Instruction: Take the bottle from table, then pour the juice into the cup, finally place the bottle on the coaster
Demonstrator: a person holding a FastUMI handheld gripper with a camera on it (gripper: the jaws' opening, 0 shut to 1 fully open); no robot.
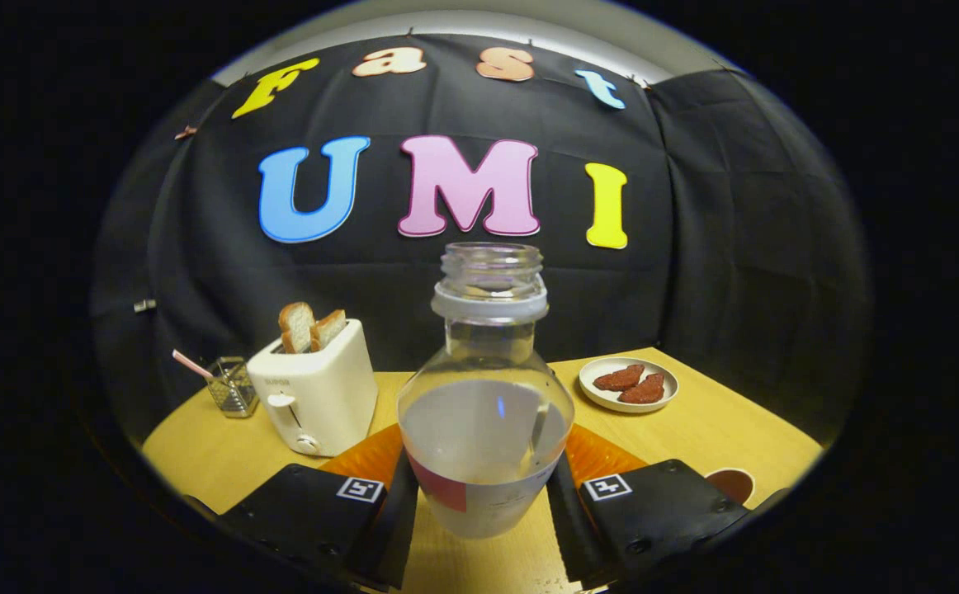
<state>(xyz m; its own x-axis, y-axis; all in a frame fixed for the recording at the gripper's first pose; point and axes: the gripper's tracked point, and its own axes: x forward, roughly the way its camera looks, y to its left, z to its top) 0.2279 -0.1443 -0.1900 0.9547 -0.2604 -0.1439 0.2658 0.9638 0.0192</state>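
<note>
I am holding the gripper level with the bottle upright between its two fingers. Both fingers are pressing against the bottle's lower sides, one at nine o'clock of it and one at three o'clock, so I am reading the tongs as clamped on the bottle. The cap is off and the neck is standing open. Liquid is filling roughly the lower half of the clear body, so I am judging that the pour is either not yet done or only partly done; I cannot tell which from this alone.

The orange coaster is lying directly behind the bottle, at about twelve o'clock from the fingertips, its edge showing on both sides of the bottle. I cannot tell whether the bottle's base is resting on the table or hanging just above it. The cup is sitting at about three o'clock of the bottle, just beyond the right finger, and I cannot see how full it is.

The toaster with two slices of bread is standing at ten o'clock, the plate at two o'clock.

The grasp looks done. What I am reckoning remains is the pour into the cup and then setting the bottle on the coaster.
</note>
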